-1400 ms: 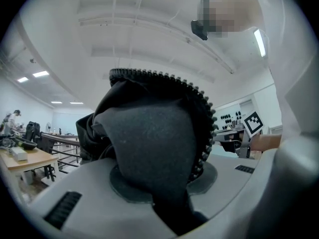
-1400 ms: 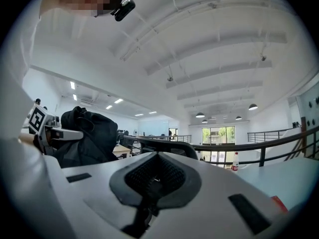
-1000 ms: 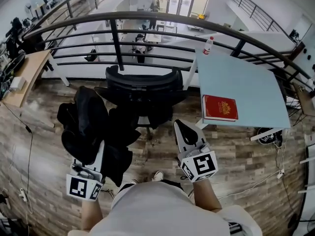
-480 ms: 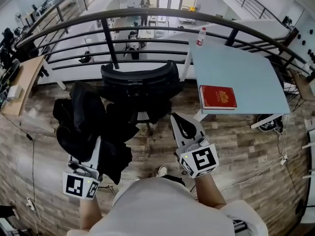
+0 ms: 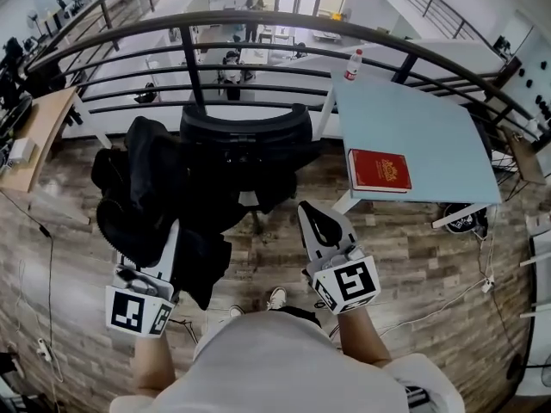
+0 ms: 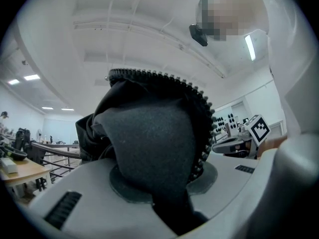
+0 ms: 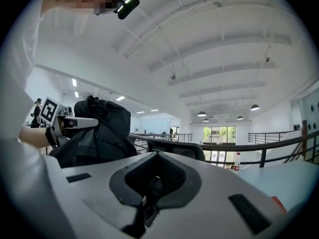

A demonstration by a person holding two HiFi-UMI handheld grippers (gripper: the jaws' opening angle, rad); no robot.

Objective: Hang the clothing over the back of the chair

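Standing table point(image 5: 435, 119): pale blue, right of chair, against the railing point(image 5: 258, 24).
Chair point(image 5: 245, 132): black, before the railing.
Clothing point(image 5: 146, 188): black, bunched, held up at chair's left side, possibly brushing it.
Left gripper point(image 5: 170, 246): fingers pinching the clothing.
Right gripper point(image 5: 317, 224): fingers pressed together, empty.
Book point(image 5: 379, 170): red, table's near left corner.

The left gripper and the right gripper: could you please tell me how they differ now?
The left gripper is shut on the black clothing; the right gripper is shut and empty. The left gripper is half buried in that clothing, the right gripper stands bare over the floor. Both point toward the chair.
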